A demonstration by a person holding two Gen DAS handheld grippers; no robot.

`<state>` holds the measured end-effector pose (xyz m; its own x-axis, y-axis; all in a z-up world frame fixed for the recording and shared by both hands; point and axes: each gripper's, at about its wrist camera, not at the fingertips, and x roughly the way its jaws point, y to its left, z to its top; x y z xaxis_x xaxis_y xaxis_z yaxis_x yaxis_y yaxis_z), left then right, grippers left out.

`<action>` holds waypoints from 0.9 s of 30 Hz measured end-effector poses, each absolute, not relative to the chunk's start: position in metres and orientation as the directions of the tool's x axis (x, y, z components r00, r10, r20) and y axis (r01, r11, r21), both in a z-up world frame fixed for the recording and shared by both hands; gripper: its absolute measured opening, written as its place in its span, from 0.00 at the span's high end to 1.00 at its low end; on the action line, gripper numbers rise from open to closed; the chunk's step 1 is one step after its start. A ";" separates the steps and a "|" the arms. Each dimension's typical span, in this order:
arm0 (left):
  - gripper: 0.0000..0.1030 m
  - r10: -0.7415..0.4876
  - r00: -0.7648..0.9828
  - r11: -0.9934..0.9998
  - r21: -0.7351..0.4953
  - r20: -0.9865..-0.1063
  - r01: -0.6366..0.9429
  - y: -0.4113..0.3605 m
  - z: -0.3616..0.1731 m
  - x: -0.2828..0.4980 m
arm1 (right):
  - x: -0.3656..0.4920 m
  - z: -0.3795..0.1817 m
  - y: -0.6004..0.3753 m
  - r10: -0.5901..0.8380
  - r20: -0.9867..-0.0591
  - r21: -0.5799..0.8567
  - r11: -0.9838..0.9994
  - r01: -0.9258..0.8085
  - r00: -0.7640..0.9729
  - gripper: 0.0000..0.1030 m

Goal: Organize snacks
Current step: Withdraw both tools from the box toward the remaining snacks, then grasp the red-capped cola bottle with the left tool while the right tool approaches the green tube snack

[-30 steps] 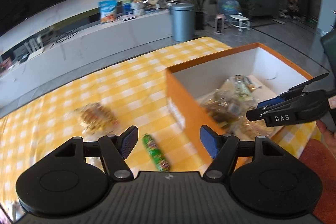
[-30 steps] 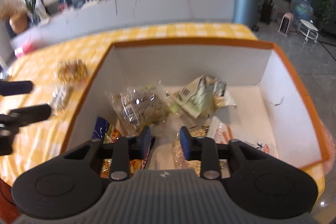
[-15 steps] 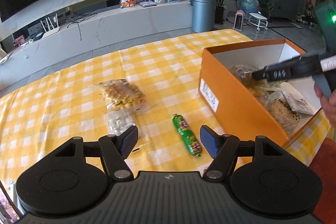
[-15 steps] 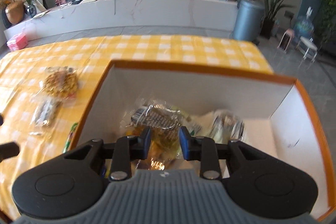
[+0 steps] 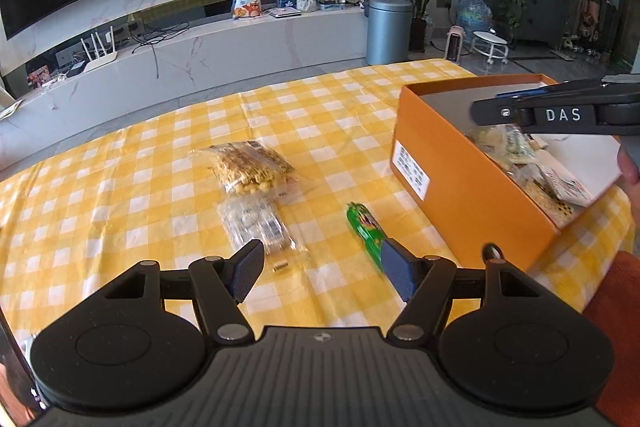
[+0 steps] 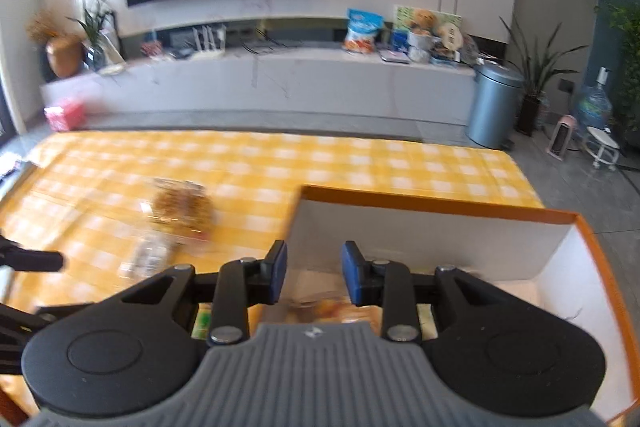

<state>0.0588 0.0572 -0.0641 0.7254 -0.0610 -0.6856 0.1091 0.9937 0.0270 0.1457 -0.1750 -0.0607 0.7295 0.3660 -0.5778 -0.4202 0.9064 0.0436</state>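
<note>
Nearest in the left wrist view, the left gripper [image 5: 322,269] hangs over the yellow-and-white checked tablecloth [image 5: 120,187] with its blue-padded jaws wide apart and nothing between them, a spread that suits a loose packet rather than something thin. Just beyond its pads lie the things left to sort: a clear plastic packet of pale sweets [image 5: 256,225] by the left pad and a narrow green foil snack stick [image 5: 366,229] touching the right pad's outline. The gripper probably aims at one of these two, since both sit right before its mouth.

A little farther sits a clear bag of golden puffed snacks [image 5: 250,167], touching the far end of the sweets packet.

To the right stands the open orange cardboard box with a white lining [image 5: 452,187], already holding several packets; it seems to be the collecting place, which explains why it is close to the loose items. Over it hovers the right gripper [image 6: 312,277], jaws partly apart and empty. Its view is blurred, and it looks clear of the contents, likely leaving room.
</note>
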 end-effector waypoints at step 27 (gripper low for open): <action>0.26 -0.193 0.736 0.977 -0.057 -0.648 0.205 0.035 -0.121 0.007 | 0.022 -0.134 -0.162 0.379 -0.546 0.063 0.908 -0.415 0.747 0.66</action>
<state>0.0065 0.0348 -0.1214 0.7365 -0.1926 -0.6485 0.2052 0.9771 -0.0571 0.0216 -0.1618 -0.1339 0.7468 0.3793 -0.5463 -0.4150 0.9076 0.0629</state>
